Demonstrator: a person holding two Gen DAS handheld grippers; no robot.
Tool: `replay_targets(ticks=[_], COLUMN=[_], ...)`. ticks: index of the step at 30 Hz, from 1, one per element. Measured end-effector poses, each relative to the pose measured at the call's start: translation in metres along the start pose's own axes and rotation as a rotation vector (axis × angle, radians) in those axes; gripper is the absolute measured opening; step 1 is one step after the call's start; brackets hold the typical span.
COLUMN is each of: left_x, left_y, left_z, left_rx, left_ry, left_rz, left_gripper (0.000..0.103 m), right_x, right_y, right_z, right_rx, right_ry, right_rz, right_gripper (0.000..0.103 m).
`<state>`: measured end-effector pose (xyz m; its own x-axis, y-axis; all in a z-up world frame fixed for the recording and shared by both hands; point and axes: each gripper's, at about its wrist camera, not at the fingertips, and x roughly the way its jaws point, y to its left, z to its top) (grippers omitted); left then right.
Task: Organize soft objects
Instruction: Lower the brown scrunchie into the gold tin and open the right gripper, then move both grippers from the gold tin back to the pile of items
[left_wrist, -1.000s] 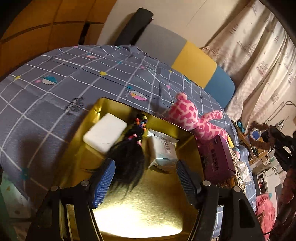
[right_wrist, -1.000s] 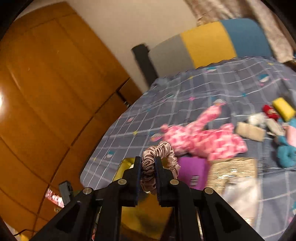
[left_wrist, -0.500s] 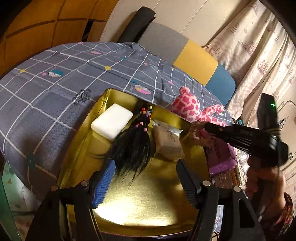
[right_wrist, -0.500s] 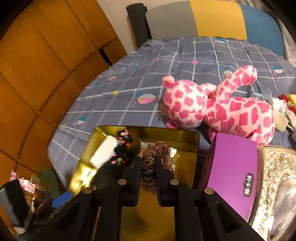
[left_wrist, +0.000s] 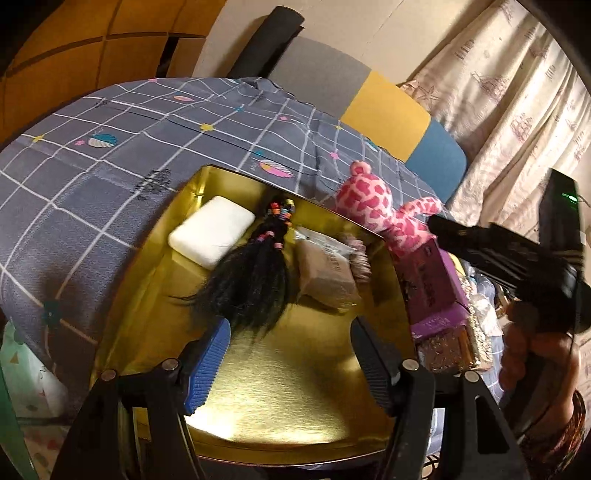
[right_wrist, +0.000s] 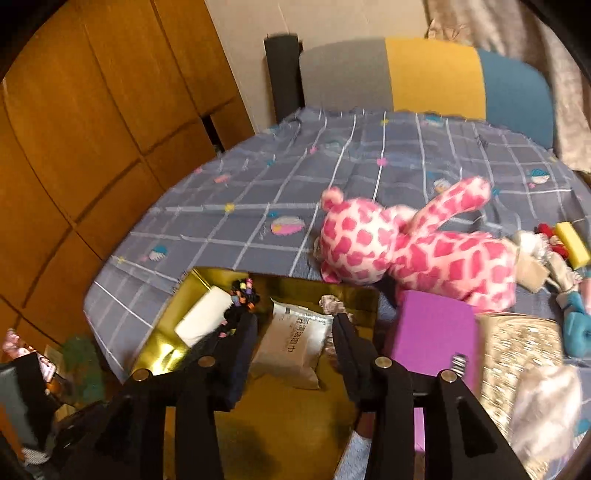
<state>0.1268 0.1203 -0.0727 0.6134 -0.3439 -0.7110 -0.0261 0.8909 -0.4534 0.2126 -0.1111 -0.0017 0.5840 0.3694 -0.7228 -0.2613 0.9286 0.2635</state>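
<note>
Left wrist: ruffled satin scrunchie (left_wrist: 359, 254) in glossy gold tray (left_wrist: 155, 280).

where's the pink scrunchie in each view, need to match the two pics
Left wrist view: the scrunchie lies in the gold tray at its far right corner, right of the wipes packet.
Right wrist view: the scrunchie sits in the tray's far right corner, just beyond the right claw, whose jaws have just been opening and hold nothing.
Shared landmark: the pink spotted plush beyond that corner.
</note>
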Motion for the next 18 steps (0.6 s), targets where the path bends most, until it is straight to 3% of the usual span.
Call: replay_targets(ticks=[4, 8, 13, 18], left_x=[0.002, 0.006, 0.01, 0.014], left_y=[-0.009, -0.026, -0.05, -0.083], left_z=[-0.002, -0.005, -0.009, -0.015], left_rx=[0.016, 0.042, 0.083, 0.145], left_ry=[0.011, 0.023, 0.038, 0.055], left_rz=[-0.037, -0.062, -0.093, -0.134], left_gripper=[0.068, 0.068, 0.068, 0.068], right_x=[-0.05, -0.097, -0.135, -0.153], right_y=[-0.011, -0.043, -0.105, -0.175], right_z=[-0.008, -0.018, -0.036, -0.066], right_rx=[-0.002, 0.039, 0.151, 0.277], right_ry=[-0.127, -0.237, -0.288, -0.253], right_rz=[-0.012, -0.076, -0.179, -0.29], right_gripper=[0.054, 0.056, 0.06, 0.061])
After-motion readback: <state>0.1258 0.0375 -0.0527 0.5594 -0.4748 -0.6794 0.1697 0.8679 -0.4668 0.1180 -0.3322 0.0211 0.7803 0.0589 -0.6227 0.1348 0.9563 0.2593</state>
